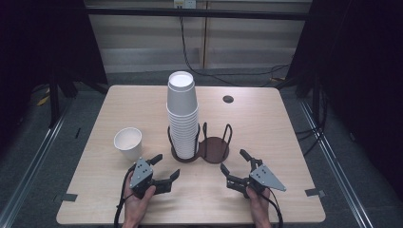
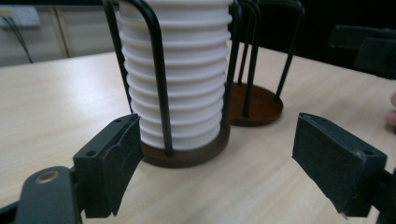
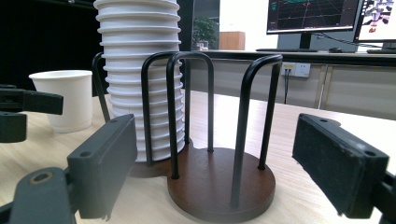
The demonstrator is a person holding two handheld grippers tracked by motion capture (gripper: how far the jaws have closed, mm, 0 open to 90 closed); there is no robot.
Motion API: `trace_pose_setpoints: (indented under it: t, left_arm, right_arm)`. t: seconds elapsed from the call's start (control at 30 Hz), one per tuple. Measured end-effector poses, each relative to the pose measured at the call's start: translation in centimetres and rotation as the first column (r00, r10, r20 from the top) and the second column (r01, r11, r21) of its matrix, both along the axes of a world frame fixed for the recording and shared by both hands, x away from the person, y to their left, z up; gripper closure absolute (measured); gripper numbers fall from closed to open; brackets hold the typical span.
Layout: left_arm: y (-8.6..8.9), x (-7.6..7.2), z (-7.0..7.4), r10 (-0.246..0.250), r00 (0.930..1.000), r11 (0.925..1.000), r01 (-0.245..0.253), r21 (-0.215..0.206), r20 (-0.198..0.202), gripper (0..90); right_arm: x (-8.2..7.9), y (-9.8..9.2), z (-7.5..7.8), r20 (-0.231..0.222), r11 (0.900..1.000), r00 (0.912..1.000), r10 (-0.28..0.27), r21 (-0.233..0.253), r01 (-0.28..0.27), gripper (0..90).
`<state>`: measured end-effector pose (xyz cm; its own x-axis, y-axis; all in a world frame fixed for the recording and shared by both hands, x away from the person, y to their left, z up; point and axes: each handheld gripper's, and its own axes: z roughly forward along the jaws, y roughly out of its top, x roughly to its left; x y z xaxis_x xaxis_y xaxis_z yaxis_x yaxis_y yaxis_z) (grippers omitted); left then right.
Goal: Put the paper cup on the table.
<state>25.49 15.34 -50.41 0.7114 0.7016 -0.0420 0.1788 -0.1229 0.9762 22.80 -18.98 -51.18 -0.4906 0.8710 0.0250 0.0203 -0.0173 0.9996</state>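
While both claws are held low at the near edge of the surface (image 1: pixel 266 118), the stack of white cups (image 1: pixel 182 114) stands upright in the left bay of the two-bay holder (image 1: pixel 200 148), its long axis vertical. From the left claw (image 1: pixel 163 167), whose jaws are spread wide with nothing between them, the stack lies ahead and slightly to the right, close by; in the left gripper view the stack (image 2: pixel 180 79) is seen just beyond the open jaws, framed by the holder's black wire hoops. The right claw (image 1: pixel 234 164) is likewise spread wide and empty, and is pointed at the holder's empty right bay (image 3: pixel 219 184), so the stack (image 3: pixel 140 74) lies ahead and to the left of it, behind the hoops. The left claw is judged the nearer to the stack. A single white cup (image 1: pixel 128 143) stands upright, mouth up, on the surface to the left of the holder, just beyond the left claw. Any lift of the stack would probably have to be made straight up along the hoops.
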Motion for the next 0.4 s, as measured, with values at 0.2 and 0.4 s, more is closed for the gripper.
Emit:
trace_pose_setpoints:
  t: [0.2,0.4]
  left_arm:
    - [0.4,-1.0,-0.3,0.002,0.9945,0.9985,0.004,-0.055,0.105,15.7]
    - [0.8,-1.6,-0.5,0.031,0.9874,0.9948,-0.016,-0.1,0.155,15.4]
  right_arm:
    - [0.0,0.0,0.0,-0.001,1.0,1.0,0.001,0.001,-0.001,13.2]
    - [0.0,0.0,0.0,-0.003,1.0,1.0,0.003,0.001,-0.003,13.2]
